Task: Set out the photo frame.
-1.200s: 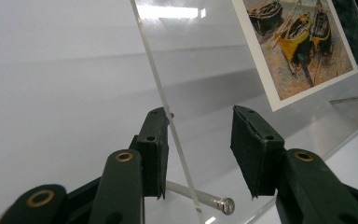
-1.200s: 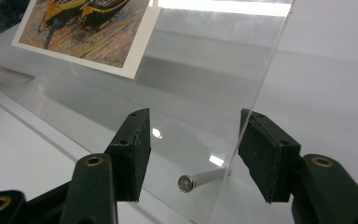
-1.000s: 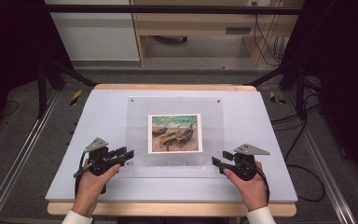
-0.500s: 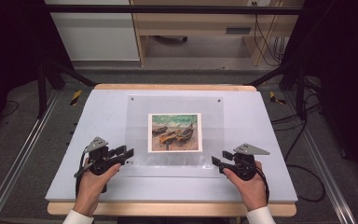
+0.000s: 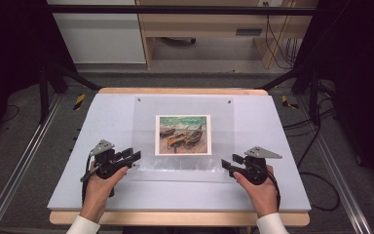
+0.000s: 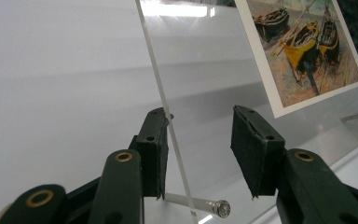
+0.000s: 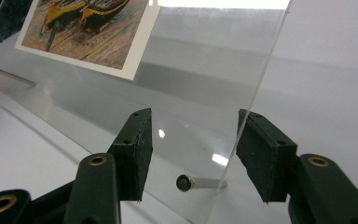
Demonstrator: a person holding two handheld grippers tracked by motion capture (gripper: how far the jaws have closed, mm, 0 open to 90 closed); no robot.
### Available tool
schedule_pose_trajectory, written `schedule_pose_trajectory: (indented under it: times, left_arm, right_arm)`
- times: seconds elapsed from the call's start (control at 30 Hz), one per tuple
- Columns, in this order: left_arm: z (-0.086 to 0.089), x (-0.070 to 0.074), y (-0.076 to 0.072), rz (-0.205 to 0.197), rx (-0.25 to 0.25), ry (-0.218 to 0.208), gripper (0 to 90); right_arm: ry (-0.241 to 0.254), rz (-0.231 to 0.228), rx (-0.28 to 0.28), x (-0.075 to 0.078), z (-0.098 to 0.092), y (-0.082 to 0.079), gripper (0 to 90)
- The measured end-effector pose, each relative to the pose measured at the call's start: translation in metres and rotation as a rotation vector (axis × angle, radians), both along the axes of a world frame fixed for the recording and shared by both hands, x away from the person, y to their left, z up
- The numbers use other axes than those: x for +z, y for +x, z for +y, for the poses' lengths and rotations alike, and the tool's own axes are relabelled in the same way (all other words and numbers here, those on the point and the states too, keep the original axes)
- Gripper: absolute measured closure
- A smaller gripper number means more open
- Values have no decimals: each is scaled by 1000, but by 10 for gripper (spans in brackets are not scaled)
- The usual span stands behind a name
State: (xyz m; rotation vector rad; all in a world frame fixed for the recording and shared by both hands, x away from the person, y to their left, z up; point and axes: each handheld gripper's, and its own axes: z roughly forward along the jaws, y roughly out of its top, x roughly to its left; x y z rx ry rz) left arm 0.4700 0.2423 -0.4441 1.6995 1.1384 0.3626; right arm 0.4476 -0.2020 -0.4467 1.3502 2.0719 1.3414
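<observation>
A clear acrylic panel point(image 5: 224, 131) lies on the pale table mat point(image 5: 102, 122), with a picture of beached boats point(image 5: 182, 135) at its middle. My left gripper point(image 5: 135, 159) sits at the panel's near left corner. In the left gripper view the jaws point(image 6: 200, 116) stand open around the panel's edge point(image 6: 161, 93), which runs close by the left pad, above a small metal standoff point(image 6: 221, 207). My right gripper point(image 5: 224, 165) is at the near right corner. Its jaws point(image 7: 193, 116) are open too, the panel's edge point(image 7: 261, 84) near the right pad and a standoff point(image 7: 185, 183) between them.
The mat covers a wooden table point(image 5: 175, 218) whose front edge shows below the person's hands. Metal rails point(image 5: 24, 165) run along both sides on the floor. Cables point(image 5: 316, 141) lie on the floor at the right, and a cabinet point(image 5: 102, 34) stands behind the table.
</observation>
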Motion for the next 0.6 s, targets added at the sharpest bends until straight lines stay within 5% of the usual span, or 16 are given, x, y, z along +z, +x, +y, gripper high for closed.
schedule_pose_trajectory:
  times: [0.13, 0.6]
  left_arm:
    - [-1, -2, 2, -4, 2, -19, 552]
    - [-1, -3, -6, -9, -3, 13, 552]
  right_arm:
    - [14, 3, 0, -1, -2, 4, 462]
    - [-13, 3, 1, -3, 0, -7, 462]
